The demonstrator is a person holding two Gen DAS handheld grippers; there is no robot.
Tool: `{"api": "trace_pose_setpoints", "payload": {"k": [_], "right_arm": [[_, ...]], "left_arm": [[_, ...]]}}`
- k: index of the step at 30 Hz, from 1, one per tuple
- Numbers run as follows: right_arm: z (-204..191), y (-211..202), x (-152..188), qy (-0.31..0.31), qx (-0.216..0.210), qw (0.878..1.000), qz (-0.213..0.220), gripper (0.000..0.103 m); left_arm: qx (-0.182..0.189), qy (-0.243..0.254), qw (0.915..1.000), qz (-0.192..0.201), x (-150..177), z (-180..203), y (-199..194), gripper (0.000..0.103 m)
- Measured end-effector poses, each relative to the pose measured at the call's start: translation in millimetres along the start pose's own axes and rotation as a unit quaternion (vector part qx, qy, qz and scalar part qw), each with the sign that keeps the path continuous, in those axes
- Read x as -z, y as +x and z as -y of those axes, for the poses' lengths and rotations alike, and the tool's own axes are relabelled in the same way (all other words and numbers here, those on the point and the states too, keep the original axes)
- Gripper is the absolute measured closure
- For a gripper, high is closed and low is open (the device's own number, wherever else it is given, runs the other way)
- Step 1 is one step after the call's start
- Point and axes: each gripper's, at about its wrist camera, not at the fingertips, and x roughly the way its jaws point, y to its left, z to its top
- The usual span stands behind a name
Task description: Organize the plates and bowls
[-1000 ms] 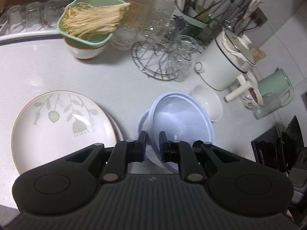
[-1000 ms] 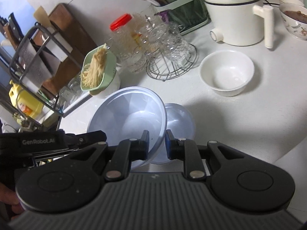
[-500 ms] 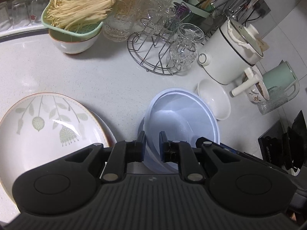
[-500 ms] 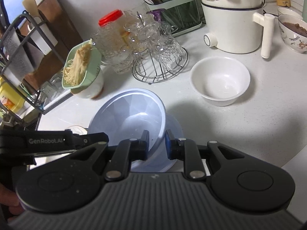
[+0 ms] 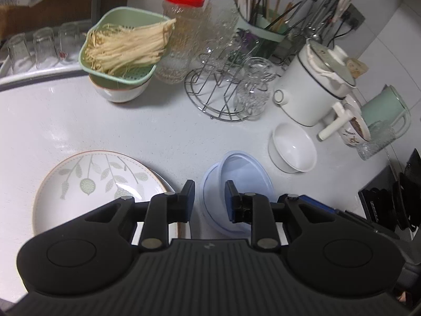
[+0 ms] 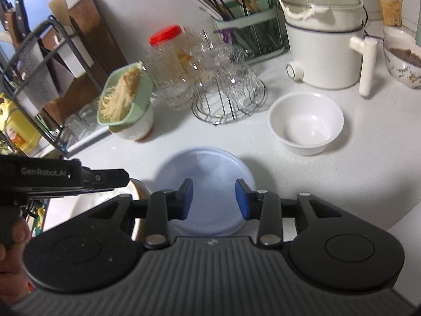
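Two pale blue bowls [image 5: 242,173] sit nested on the white counter, also in the right wrist view [image 6: 208,168]. My left gripper [image 5: 209,200] is open, its fingers on either side of the stack's left rim without gripping. My right gripper [image 6: 213,198] is open above the stack's near side. A leaf-patterned plate [image 5: 92,184] lies on another plate left of the bowls. A white bowl [image 5: 293,148] stands to their right, also in the right wrist view [image 6: 306,122].
A green strainer of noodles [image 5: 123,47] on a bowl, a red-lidded jar [image 5: 181,34], a wire rack of glasses [image 5: 229,89], a utensil holder [image 5: 263,31] and a white pot [image 5: 313,84] line the back. A patterned bowl [image 6: 402,58] stands far right.
Both grippers opened and let go of the blue bowl, which now sits nested in the other blue bowl on the counter. Both grippers pulled back a little.
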Motion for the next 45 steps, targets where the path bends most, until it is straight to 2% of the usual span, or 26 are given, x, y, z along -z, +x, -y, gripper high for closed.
{"api": "trace_pose_setpoints", "payload": {"k": [12, 25, 34, 45], "right_arm": [[-13.0, -59.4, 7.0, -0.016, -0.025, 0.998, 0.047, 0.065], [-6.6, -93.1, 15.3, -0.018, -0.015, 0.997, 0.072, 0.065], [-11.4, -104.7, 10.5, -0.012, 0.011, 0.997, 0.074, 0.065], [-6.4, -105.5, -7.2, 0.006, 0.066, 0.994, 0.088, 0.065]], "left_arm": [[0.002, 0.021, 0.9993, 0.030, 33.8, 23.2, -62.7, 0.074], [0.002, 0.034, 0.9989, 0.033, 57.3, 40.2, -86.0, 0.074], [0.003, 0.054, 0.9984, 0.018, 33.9, 35.7, -88.2, 0.071], [0.057, 0.069, 0.9960, 0.000, 12.8, 43.5, -59.9, 0.071]]}}
